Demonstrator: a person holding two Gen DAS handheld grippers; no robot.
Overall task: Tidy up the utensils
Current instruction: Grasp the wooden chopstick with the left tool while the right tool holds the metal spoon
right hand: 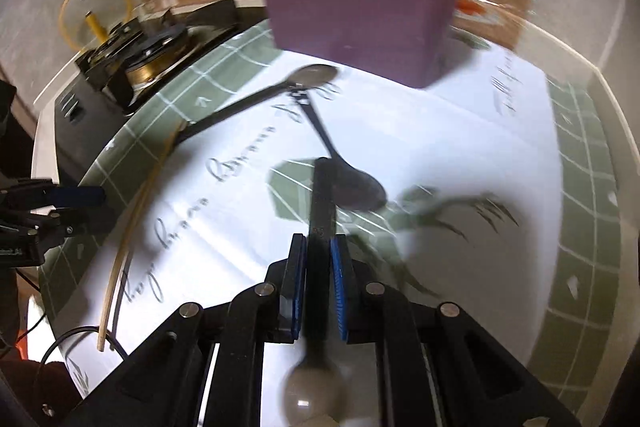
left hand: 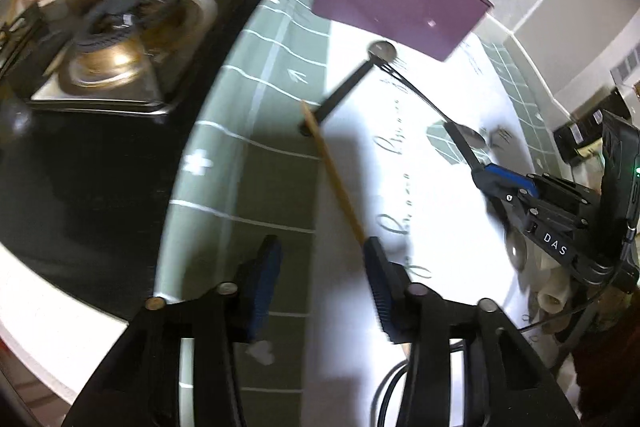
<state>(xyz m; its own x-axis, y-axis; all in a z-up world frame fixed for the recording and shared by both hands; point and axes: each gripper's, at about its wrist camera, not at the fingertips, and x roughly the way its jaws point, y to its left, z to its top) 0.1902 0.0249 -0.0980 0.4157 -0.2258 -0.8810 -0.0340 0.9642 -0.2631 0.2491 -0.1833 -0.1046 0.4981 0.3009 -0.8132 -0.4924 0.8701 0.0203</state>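
Several utensils already stand in the purple holder (left hand: 400, 3) at the far side of the mat (left hand: 256, 131), by the left wrist view, so the job looks partly done. The left gripper (left hand: 320, 291) hangs with its jaws wide apart and grips nothing; a wooden chopstick (left hand: 334, 175) lies on the mat with its near end just beside the right-hand pad. A black-handled spoon (left hand: 348, 83) and a black fork (left hand: 412, 87) lie loose beyond it, near the holder. A gas stove (left hand: 120, 43) sits off to the left, clear of the work.

From the right wrist view, the right gripper (right hand: 318, 283) has its jaws closed tight on a black-handled spoon (right hand: 320, 211), bowl toward the camera. Another dark spoon (right hand: 352, 183) rests underneath on the mat. I judge four pieces remain to be stowed; nothing blocks the holder's mouth.
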